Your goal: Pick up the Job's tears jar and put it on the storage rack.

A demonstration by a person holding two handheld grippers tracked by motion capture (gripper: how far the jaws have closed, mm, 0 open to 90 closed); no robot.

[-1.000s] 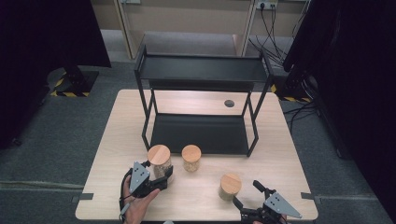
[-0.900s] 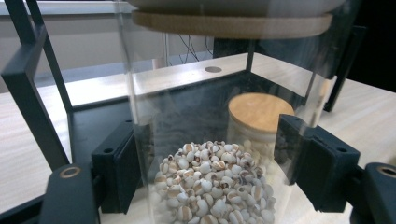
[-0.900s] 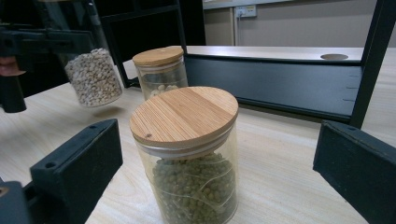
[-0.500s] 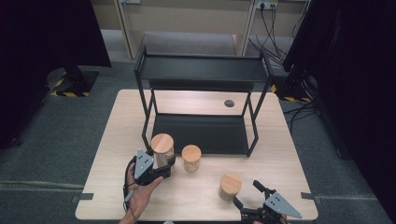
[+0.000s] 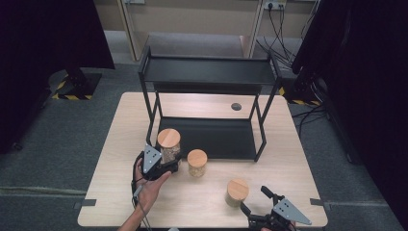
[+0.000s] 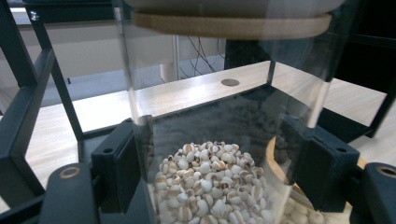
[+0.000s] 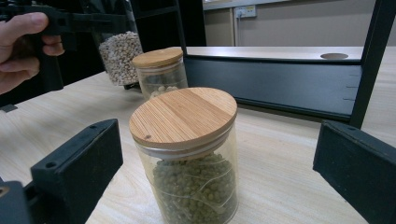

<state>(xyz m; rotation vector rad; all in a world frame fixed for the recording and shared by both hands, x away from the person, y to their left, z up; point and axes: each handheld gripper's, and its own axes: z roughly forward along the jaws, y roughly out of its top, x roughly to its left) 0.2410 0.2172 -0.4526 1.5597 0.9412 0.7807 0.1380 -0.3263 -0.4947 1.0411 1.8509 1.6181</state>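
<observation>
A two-tier rack [image 5: 207,77] stands at the far half of the table [image 5: 288,168]. Before its left leg, a jar of pale grains [image 5: 169,144] sits between the jaws of the left gripper [image 5: 161,161]. A second jar [image 5: 197,162] stands just right of it, a third jar [image 5: 236,192] nearer the front edge, ahead of the right gripper [image 5: 262,211].

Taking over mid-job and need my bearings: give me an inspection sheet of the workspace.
Surface: wooden table, round hole near far edge.
Job's things: jar of pale grains held at the black shelf rack; jar of green beans and a third jar on the table.
Clutter: nothing seen.
Grippers: left claw shut on the grain jar; right claw open, facing the bean jar.
Cables: wall leads behind the table.
Surroundings: grey floor, dark curtains.
</observation>
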